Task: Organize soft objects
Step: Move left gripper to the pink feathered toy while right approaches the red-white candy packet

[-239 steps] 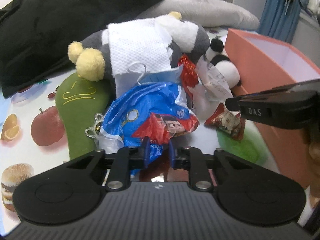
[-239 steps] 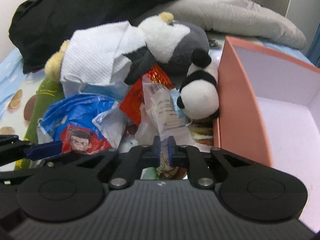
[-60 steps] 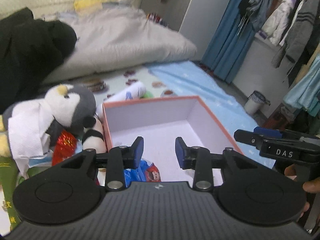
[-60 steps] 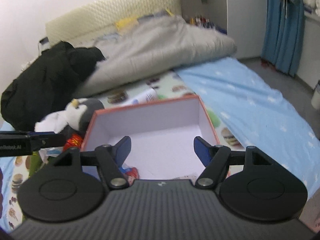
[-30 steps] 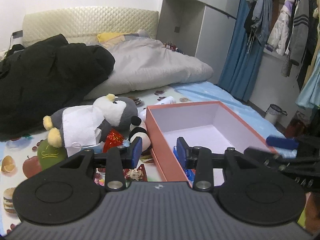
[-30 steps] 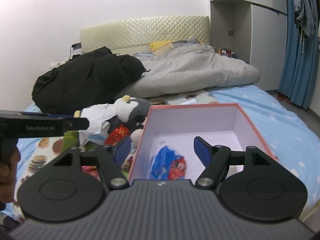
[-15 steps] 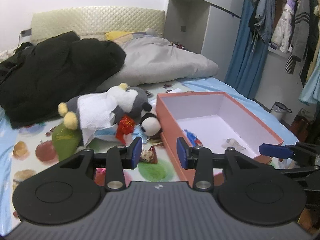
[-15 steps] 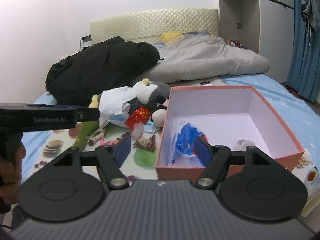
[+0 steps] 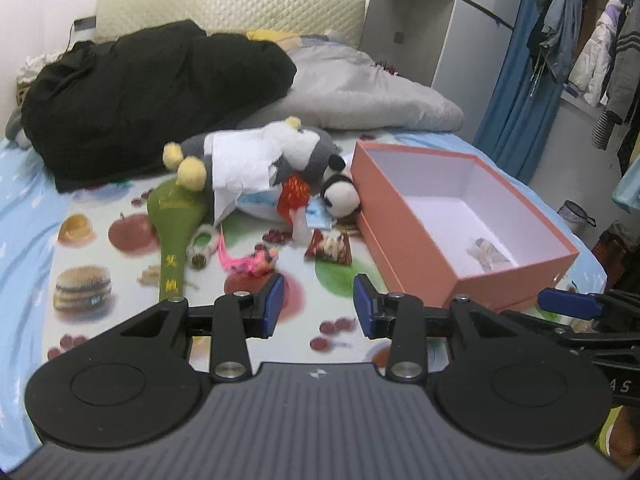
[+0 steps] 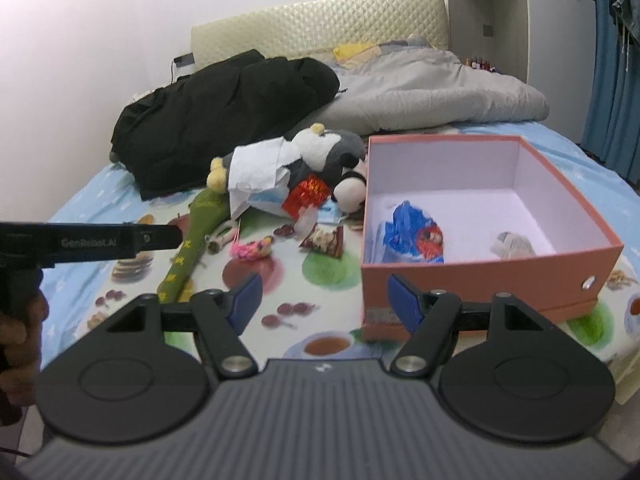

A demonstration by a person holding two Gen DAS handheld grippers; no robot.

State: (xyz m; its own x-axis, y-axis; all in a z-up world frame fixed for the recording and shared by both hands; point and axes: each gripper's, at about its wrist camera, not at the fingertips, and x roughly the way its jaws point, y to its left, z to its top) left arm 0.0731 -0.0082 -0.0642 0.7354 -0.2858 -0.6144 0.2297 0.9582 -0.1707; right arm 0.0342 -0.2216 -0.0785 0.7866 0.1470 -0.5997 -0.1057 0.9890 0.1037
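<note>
Right wrist view showed my right tool spread and empty, my left tool likewise, both held back from the bed to choose. Box held a blue bag; penguin and panda lay piled just beside it.

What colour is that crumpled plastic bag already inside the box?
The crumpled plastic bag is mostly blue, with red and white print. The right wrist view shows it best.

The open salmon-pink box holds a crumpled blue bag and a grey wad. Left of the box lie the penguin plush, small panda and green plush.
</note>
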